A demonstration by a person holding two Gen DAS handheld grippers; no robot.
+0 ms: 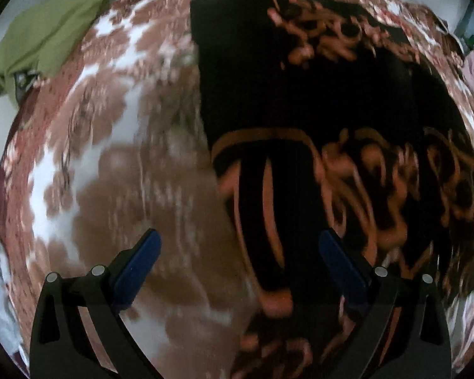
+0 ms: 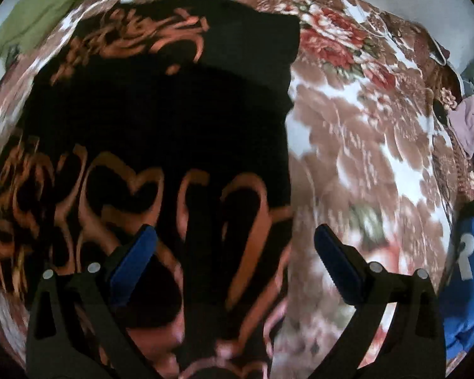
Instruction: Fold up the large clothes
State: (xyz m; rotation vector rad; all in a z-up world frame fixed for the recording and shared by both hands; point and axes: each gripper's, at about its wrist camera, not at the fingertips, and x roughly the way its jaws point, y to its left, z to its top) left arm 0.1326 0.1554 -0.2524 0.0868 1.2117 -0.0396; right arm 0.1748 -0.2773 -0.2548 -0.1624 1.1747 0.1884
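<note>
Floral blanket (image 1: 117, 164) is spread across the whole surface. At far left a green cloth (image 1: 44, 34) is seen bunched at its edge. The black garment (image 2: 161, 110), patterned in orange, lies flat in the middle. The left gripper (image 1: 240, 252) is spread wide over the garment's left edge; the right gripper (image 2: 235, 246) is spread wide over its right edge, nothing held. A blue cloth (image 2: 467, 284) is seen near right. Both views are blurred.

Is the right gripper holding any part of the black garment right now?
No, the right gripper is wide open above the black garment, with nothing pinched between its blue pads.
</note>
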